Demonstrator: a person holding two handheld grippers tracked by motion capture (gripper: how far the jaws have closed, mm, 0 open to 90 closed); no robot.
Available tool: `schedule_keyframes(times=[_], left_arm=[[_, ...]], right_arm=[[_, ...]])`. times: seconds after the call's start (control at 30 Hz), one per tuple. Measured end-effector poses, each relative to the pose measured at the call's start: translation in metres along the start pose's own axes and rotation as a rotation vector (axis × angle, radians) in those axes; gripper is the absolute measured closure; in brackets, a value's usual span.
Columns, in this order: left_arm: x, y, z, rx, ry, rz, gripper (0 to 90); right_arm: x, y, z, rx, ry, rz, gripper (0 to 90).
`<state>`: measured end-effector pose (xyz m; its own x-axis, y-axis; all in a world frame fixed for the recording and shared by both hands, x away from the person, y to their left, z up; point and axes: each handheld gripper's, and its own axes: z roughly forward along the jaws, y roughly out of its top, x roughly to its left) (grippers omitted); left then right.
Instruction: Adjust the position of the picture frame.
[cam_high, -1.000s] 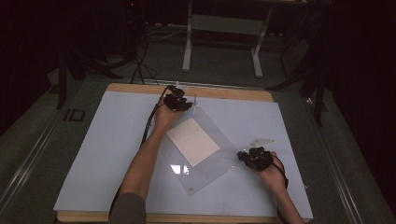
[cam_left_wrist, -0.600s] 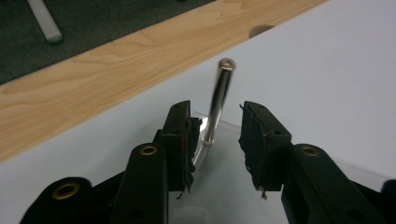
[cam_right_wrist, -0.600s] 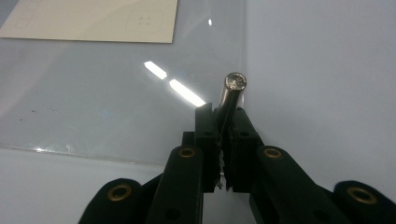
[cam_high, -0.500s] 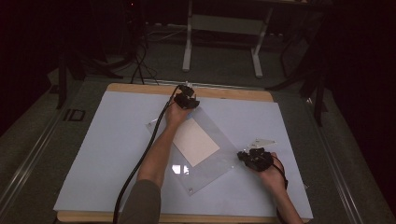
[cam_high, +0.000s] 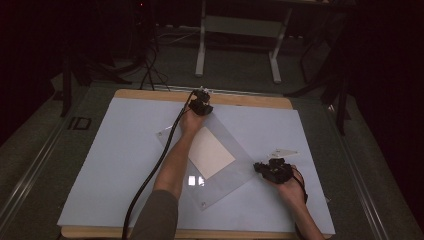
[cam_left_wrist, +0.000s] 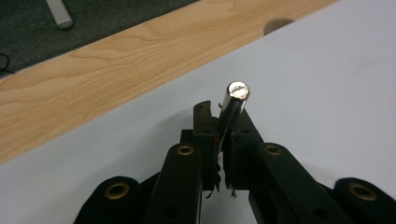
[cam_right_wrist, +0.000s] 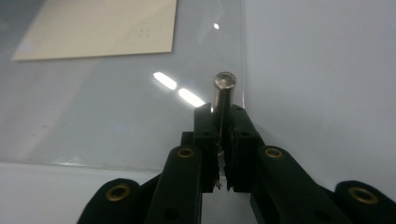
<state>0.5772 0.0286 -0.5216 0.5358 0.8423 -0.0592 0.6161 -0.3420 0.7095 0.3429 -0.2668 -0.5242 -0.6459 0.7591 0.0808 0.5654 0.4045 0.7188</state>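
Two pins held at opposite corners of the clear sheet (cam_high: 220, 172)

Left gripper (cam_left_wrist: 223, 122) has just clamped its jaws on a pin (cam_left_wrist: 233, 105) at the far corner — right gripper (cam_right_wrist: 222, 122) grips another pin (cam_right_wrist: 222, 95) upright at the near-right corner.

Your left gripper (cam_left_wrist: 223, 140) has just closed its jaws on a shiny metal pin (cam_left_wrist: 232, 109), over the white sheet (cam_left_wrist: 327, 84) near the wooden table edge (cam_left_wrist: 93, 84).

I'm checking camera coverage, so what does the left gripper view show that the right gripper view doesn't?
Left gripper view: the wooden table edge and dark floor beyond it. Right gripper view: a clear sheet with cream paper. Both: the white mat, and black jaws shut on a shiny metal pin. The left gripper has just closed on its pin; the right gripper grips its own.
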Motion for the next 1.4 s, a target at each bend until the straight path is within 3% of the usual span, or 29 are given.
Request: schedule_keyframes(times=[0.1, 0.27, 0.5, 0.67, 0.83, 0.93, 1.03, 1.2, 1.4], left_arm=[[0.003, 0.002, -0.009, -0.005, -0.006, 0.001, 85.2], [0.014, -0.003, -0.025, 0.018, -0.008, 0.017, 85.5], [0.038, -0.015, -0.054, 0.036, -0.048, -0.017, 85.4], [0.053, -0.024, -0.083, 0.04, -0.049, -0.022, 85.1], [0.068, -0.05, -0.106, 0.055, -0.082, -0.044, 84.8], [0.072, -0.06, -0.114, 0.058, -0.08, -0.052, 84.7], [0.076, -0.078, -0.128, 0.08, -0.082, -0.062, 84.6], [0.075, -0.104, -0.146, 0.1, -0.105, -0.039, 84.5], [0.069, -0.131, -0.145, 0.116, -0.1, -0.047, 84.2]], right_arm=[[-0.001, 0.002, -0.004, -0.016, 0.028, 0.021, 83.5], [-0.002, 0.009, -0.005, -0.034, 0.028, 0.037, 82.9], [-0.011, 0.025, -0.008, -0.073, 0.037, 0.077, 81.2], [-0.022, 0.043, -0.006, -0.098, 0.043, 0.091, 80.5], [-0.033, 0.063, -0.001, -0.105, 0.064, 0.092, 80.5], [-0.036, 0.07, 0.005, -0.099, 0.067, 0.087, 80.5], [-0.044, 0.081, 0.02, -0.091, 0.093, 0.1, 80.6], [-0.055, 0.089, 0.039, -0.063, 0.139, 0.111, 80.7], [-0.057, 0.089, 0.061, -0.029, 0.117, 0.116, 80.6]])
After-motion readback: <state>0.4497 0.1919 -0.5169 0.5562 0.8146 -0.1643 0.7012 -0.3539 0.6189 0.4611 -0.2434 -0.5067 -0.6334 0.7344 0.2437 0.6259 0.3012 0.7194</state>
